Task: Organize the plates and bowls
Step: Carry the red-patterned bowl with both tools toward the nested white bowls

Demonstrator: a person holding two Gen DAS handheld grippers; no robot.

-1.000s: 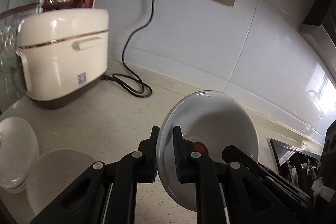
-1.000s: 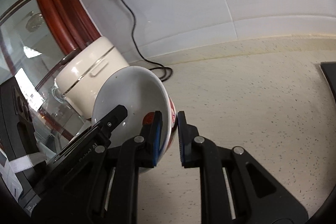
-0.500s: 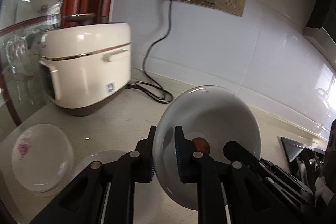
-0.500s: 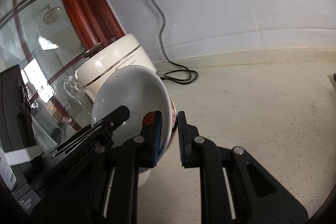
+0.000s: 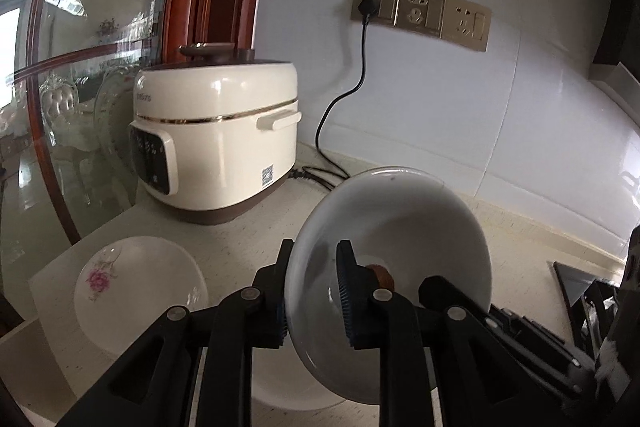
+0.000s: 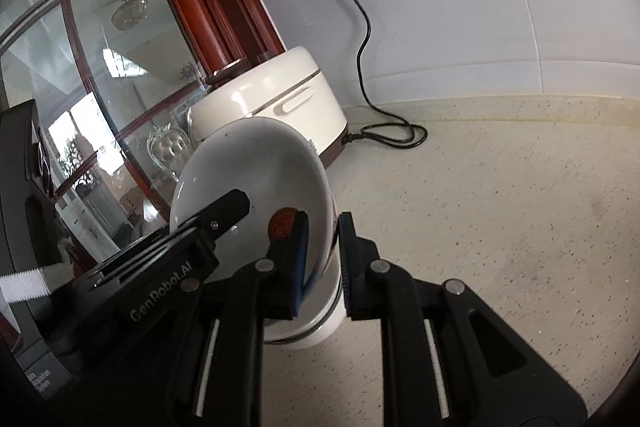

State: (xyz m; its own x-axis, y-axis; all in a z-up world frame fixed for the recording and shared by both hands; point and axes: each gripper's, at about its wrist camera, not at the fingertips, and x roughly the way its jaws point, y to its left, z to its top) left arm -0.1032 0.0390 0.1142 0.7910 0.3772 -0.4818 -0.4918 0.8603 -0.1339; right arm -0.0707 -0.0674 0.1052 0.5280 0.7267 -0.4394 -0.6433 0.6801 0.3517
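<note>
Bowl held on edge w/ both grippers' jaws clamped on opposite rims, above floral plate on counter.

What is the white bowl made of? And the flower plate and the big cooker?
The white bowl looks like glazed ceramic: smooth, with soft reflections. The flower plate seems the same, glossy white with a printed pink flower. The cooker looks like shiny cream plastic, possibly enamelled metal, with a gold trim line.

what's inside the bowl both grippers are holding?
The bowl holds no food: only a red round mark at the bottom, plus one finger of each gripper, left gripper and right gripper. Fingers hide part of the lower inside.
</note>
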